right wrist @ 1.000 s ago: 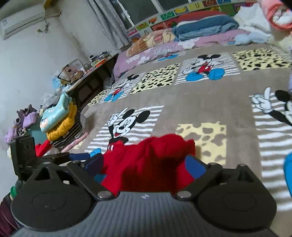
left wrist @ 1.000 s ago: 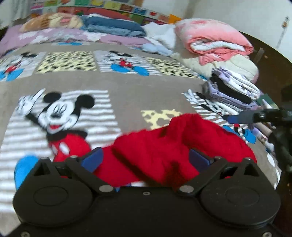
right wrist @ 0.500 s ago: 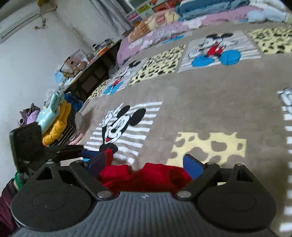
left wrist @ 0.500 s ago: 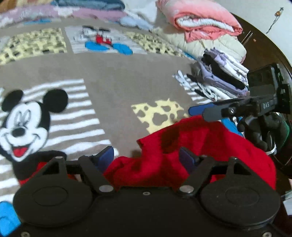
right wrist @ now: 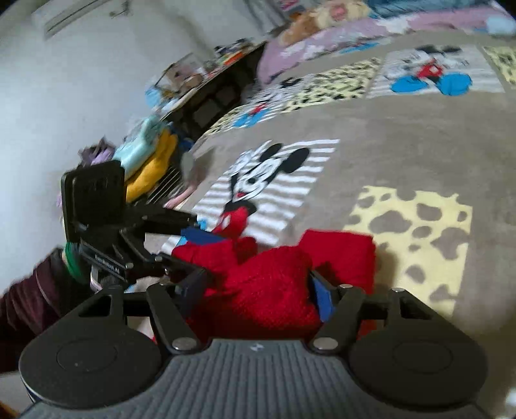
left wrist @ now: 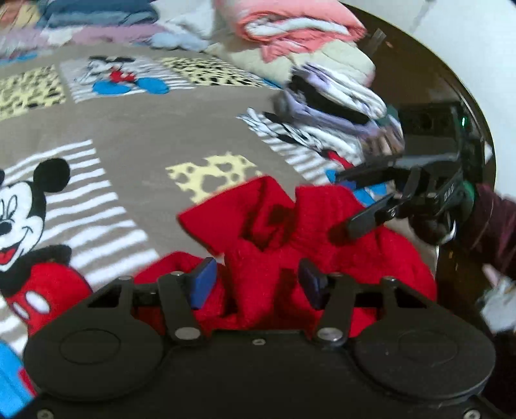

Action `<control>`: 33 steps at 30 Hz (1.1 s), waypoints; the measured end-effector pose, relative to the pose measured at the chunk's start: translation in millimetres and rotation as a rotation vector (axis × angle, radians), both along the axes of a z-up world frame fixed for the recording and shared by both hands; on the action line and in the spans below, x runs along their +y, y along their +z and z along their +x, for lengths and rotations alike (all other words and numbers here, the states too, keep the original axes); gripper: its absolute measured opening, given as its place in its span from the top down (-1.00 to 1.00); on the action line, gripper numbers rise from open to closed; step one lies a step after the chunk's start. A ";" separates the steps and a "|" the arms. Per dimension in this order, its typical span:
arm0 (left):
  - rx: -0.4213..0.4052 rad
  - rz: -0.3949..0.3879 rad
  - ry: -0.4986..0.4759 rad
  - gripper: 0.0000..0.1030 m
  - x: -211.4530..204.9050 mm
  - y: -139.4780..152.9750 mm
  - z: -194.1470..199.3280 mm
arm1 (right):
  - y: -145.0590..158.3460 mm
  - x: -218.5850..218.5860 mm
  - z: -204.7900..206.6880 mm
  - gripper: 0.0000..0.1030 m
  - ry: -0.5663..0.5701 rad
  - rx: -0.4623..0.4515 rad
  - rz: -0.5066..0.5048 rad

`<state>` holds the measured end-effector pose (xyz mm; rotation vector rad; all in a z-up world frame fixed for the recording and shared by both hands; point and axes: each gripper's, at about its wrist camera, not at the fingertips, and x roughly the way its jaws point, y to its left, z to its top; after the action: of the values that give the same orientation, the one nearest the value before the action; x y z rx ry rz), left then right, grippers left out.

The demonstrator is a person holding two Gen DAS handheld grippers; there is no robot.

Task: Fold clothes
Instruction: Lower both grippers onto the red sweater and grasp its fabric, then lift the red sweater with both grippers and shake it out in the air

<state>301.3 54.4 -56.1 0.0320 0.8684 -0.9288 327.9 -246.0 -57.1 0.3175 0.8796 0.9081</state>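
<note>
A red knit garment (left wrist: pixel 274 232) lies bunched on the Mickey Mouse blanket (left wrist: pixel 135 129) near the bed's front edge. My left gripper (left wrist: pixel 254 283) has its jaws partly apart with red fabric bunched between them. My right gripper (right wrist: pixel 258 287) also has red garment (right wrist: pixel 271 283) between its blue pads. In the left wrist view the right gripper (left wrist: pixel 354 199) shows at the right with its fingers apart over the garment. In the right wrist view the left gripper (right wrist: pixel 180 238) shows at the left, touching the garment's left end.
A stack of folded clothes (left wrist: pixel 335 106) and rolled pink and cream bedding (left wrist: pixel 290 29) lie at the bed's right. Pillows (left wrist: pixel 96 19) line the far side. A pile of yellow and teal clothes (right wrist: pixel 148 161) and a dark desk (right wrist: pixel 213 90) stand left of the bed.
Both grippers have come closer together. The garment has bunched into a more compact heap between them. The right gripper's fingers now sit over the garment in the left wrist view.
</note>
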 end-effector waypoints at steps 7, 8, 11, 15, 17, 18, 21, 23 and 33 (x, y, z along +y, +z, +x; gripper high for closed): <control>-0.051 0.019 -0.030 -0.06 1.3 -0.2 -78.3 | 24.2 10.8 -82.2 -0.33 0.115 -0.107 -0.100; -0.057 0.017 -0.030 -0.06 1.9 -1.0 -89.6 | 26.2 13.6 -94.9 -0.33 0.135 -0.120 -0.123; -0.083 0.026 -0.035 -0.06 3.6 -3.0 -123.3 | 28.4 23.3 -132.2 -0.33 0.189 -0.159 -0.187; -0.146 0.076 -0.043 -0.06 4.9 -5.2 -158.4 | 32.0 36.3 -172.9 -0.33 0.230 -0.226 -0.276; -0.192 0.120 -0.046 -0.09 5.5 -5.3 -169.7 | 36.5 39.9 -185.9 -0.33 0.226 -0.248 -0.294; -0.216 0.146 -0.046 -0.12 5.4 -5.8 -173.0 | 39.3 41.4 -190.5 -0.33 0.221 -0.261 -0.300; -0.253 0.204 -0.051 -0.12 7.5 -11.7 -173.6 | 46.3 47.1 -197.1 -0.33 0.215 -0.299 -0.327; -0.252 0.226 -0.049 -0.12 9.6 -17.3 -168.1 | 47.2 53.6 -196.2 -0.33 0.219 -0.316 -0.349; -0.280 0.306 -0.017 0.69 7.2 -32.1 -147.5 | 25.4 74.6 -181.3 0.34 0.255 -0.381 -0.495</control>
<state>153.8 61.7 -88.2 0.4240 0.7422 -0.7777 146.7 -171.4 -31.7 -0.3928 0.7673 0.9118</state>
